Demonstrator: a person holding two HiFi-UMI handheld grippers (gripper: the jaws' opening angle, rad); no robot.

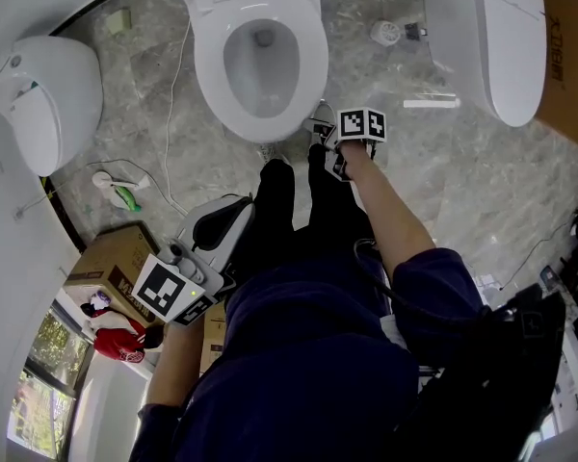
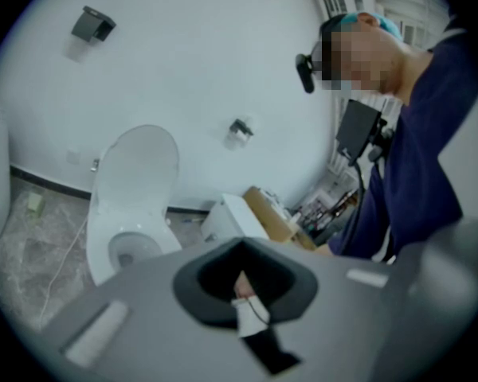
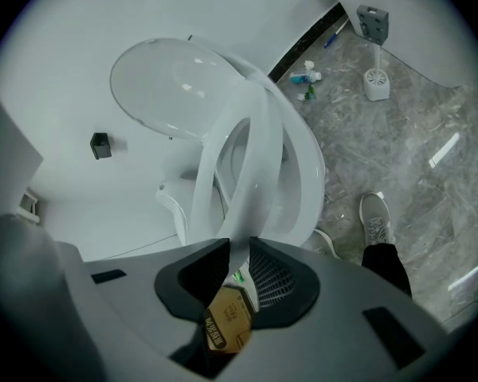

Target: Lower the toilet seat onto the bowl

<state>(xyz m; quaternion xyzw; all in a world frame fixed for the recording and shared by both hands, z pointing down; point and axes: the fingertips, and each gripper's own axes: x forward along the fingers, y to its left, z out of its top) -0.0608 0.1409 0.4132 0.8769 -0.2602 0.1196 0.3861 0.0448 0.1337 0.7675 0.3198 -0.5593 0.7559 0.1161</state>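
Observation:
The white toilet (image 1: 260, 61) stands at the top middle of the head view. In the right gripper view its lid (image 3: 171, 82) is upright against the wall. The ring-shaped toilet seat (image 3: 259, 157) hangs tilted between the lid and the bowl (image 3: 307, 189). My right gripper (image 3: 237, 249) is shut on the seat's front edge, with one dark pad on each side of the rim. From above, that gripper (image 1: 332, 133) sits at the bowl's front right. My left gripper (image 1: 212, 227) is low beside the person's left leg, shut and holding nothing (image 2: 240, 245).
A second toilet (image 1: 43, 99) stands at the left and a third (image 1: 486, 37) at the upper right. Cardboard boxes (image 1: 106, 268) sit at the lower left. A cable (image 1: 173, 85) runs over the marble floor. A toilet brush (image 3: 374, 82) stands by the wall. The person's shoes (image 3: 374, 217) are before the bowl.

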